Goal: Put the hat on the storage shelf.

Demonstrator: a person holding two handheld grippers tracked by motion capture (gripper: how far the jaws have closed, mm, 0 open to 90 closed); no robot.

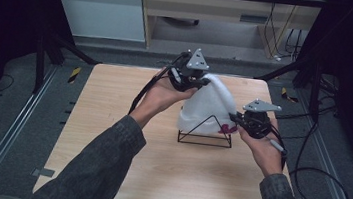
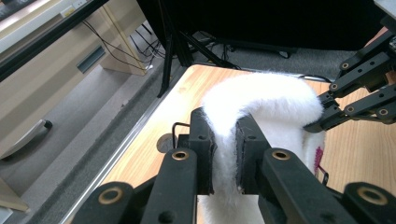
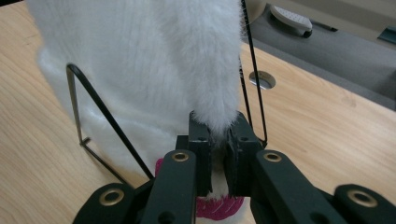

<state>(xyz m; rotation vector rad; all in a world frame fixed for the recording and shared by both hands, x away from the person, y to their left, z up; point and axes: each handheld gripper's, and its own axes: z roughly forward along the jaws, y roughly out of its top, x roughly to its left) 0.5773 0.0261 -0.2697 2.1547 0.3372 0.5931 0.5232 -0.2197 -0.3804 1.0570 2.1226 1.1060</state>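
- High view: the left gripper (image 1: 198,80) is clamped on the upper edge of the white fluffy cloth (image 1: 208,108), which drapes over a black wire triangle stand (image 1: 205,135) on the wooden table (image 1: 111,122). The right gripper (image 1: 236,121) bites the cloth's lower right edge, just beside the stand's right side, near a pink trim (image 1: 226,130).
- Left gripper view: its jaws press together on a fold of the white fluffy cloth (image 2: 261,100), which arches away ahead of them; the right gripper (image 2: 327,119) touches the cloth at the far right.
- Right gripper view: its jaws pinch a hanging strip of the white fluffy cloth (image 3: 140,60), the pink trim (image 3: 217,205) just beneath them and the black wire triangle stand (image 3: 100,112) to their left.
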